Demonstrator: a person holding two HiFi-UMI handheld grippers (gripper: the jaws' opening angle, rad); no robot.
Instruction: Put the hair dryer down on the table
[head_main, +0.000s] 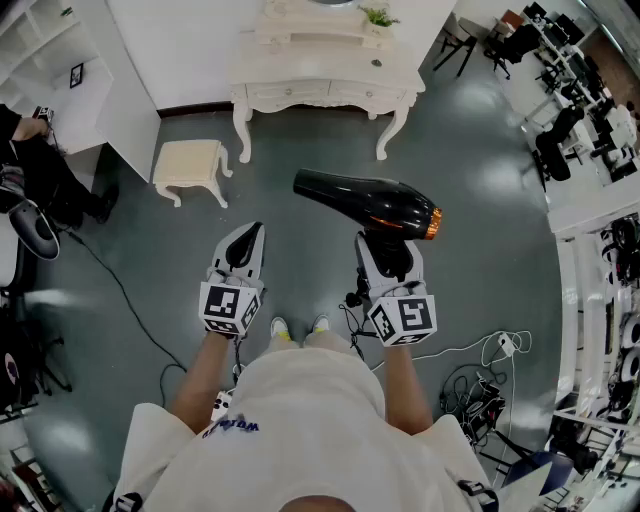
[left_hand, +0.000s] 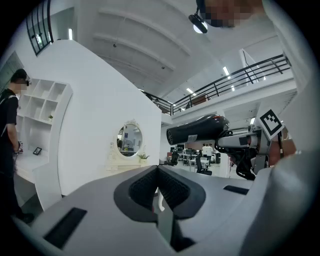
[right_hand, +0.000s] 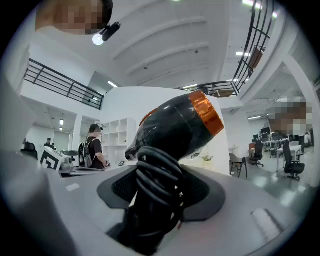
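A black hair dryer (head_main: 370, 203) with an orange rear ring hangs in the air over the grey floor, nozzle pointing left. My right gripper (head_main: 385, 255) is shut on its handle, which has the black cord wound round it (right_hand: 157, 185); the dryer body (right_hand: 175, 127) rises above the jaws. The left gripper (head_main: 243, 248) is beside it, to the left, shut and with nothing in it; its pads meet (left_hand: 159, 172). From the left gripper view the dryer (left_hand: 197, 129) shows at the right. The white dressing table (head_main: 330, 78) stands ahead, well beyond both grippers.
A cream stool (head_main: 188, 163) stands left of the table. A small plant (head_main: 378, 17) sits on the tabletop. Cables and a power strip (head_main: 490, 350) lie on the floor at the right. A person (head_main: 35, 170) stands at the far left by white shelves. Desks and chairs (head_main: 570, 130) fill the right.
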